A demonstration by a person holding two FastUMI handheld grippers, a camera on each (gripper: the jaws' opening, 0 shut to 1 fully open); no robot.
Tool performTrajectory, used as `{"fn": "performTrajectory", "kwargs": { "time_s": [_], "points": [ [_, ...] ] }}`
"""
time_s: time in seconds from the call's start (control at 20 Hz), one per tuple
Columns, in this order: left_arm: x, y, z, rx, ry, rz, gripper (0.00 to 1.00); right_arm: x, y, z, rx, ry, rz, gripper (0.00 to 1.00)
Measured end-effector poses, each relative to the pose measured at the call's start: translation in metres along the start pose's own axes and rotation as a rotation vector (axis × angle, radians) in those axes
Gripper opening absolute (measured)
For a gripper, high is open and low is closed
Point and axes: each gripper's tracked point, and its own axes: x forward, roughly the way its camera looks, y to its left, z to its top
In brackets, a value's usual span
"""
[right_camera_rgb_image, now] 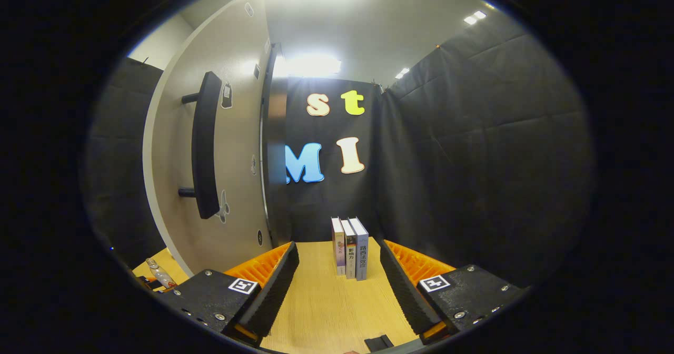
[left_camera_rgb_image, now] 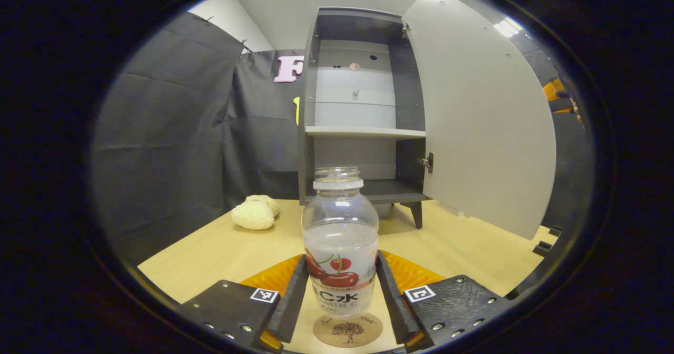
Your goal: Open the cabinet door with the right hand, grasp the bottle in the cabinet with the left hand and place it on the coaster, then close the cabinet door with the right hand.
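In the left gripper view, the left gripper [left_camera_rgb_image: 341,296] has its 2 fingers set on either side of the bottle [left_camera_rgb_image: 340,241], pinching its labelled lower body. The bottle stands upright on the round coaster [left_camera_rgb_image: 347,331], which lies on the counter [left_camera_rgb_image: 221,248]. Behind it the cabinet [left_camera_rgb_image: 363,111] stands with its door [left_camera_rgb_image: 479,117] swung wide (1 inner shelf is visible). A pale lumpy object [left_camera_rgb_image: 255,213] rests on the counter to the left. In the right gripper view, the right gripper [right_camera_rgb_image: 339,285] is spread apart, pinching nothing, beside the door's outer face and its dark handle [right_camera_rgb_image: 205,146]. 3 books [right_camera_rgb_image: 349,247] stand upright ahead.
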Motion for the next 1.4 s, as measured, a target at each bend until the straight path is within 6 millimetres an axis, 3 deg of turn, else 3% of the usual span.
{"fn": "performTrajectory", "kwargs": {
  "time_s": [0.3, 0.4, 0.45, 0.55, 0.65, 0.7, 0.85, 0.9, 0.95, 1.05, 1.2, 1.4],
  "points": [
    [-0.005, -0.001, -0.035, 0.006, 0.065, 0.018, 0.72, 0.004, 0.012, -0.001, -0.038, 0.001, 0.028, 0.96],
    [-0.009, 0.000, -0.040, 0.016, 0.076, 0.028, 0.72, 0.006, 0.013, -0.001, -0.041, -0.002, 0.034, 0.96],
    [-0.011, -0.001, -0.040, 0.020, 0.076, 0.030, 0.78, 0.007, 0.013, -0.002, -0.039, 0.001, 0.037, 0.94],
    [-0.015, -0.002, -0.042, 0.033, 0.092, 0.034, 0.72, 0.009, 0.014, 0.000, -0.025, 0.001, 0.043, 0.94],
    [-0.020, 0.000, -0.032, 0.064, 0.084, 0.052, 0.70, 0.011, 0.015, 0.003, -0.006, -0.006, 0.050, 0.96],
    [-0.022, -0.001, -0.026, 0.079, 0.081, 0.053, 0.81, 0.013, 0.014, 0.005, 0.000, -0.010, 0.054, 0.96],
    [-0.031, -0.008, -0.013, 0.084, 0.081, 0.046, 0.87, 0.016, 0.016, 0.014, 0.002, -0.030, 0.064, 0.96],
    [-0.034, -0.009, -0.007, 0.087, 0.080, 0.049, 0.82, 0.018, 0.016, 0.017, 0.005, -0.040, 0.068, 0.96],
    [-0.039, -0.010, -0.002, 0.089, 0.077, 0.050, 0.87, 0.019, 0.018, 0.021, 0.009, -0.047, 0.073, 0.96],
    [-0.043, -0.013, 0.011, 0.097, 0.074, 0.051, 0.83, 0.022, 0.021, 0.027, 0.021, -0.049, 0.090, 0.95],
    [-0.050, -0.014, 0.040, 0.085, 0.051, 0.062, 0.82, 0.023, 0.022, 0.043, 0.024, -0.066, 0.097, 0.96],
    [-0.066, 0.000, 0.088, 0.049, -0.001, 0.074, 0.82, 0.021, 0.027, 0.071, 0.029, -0.104, 0.087, 0.95]
  ]
}}
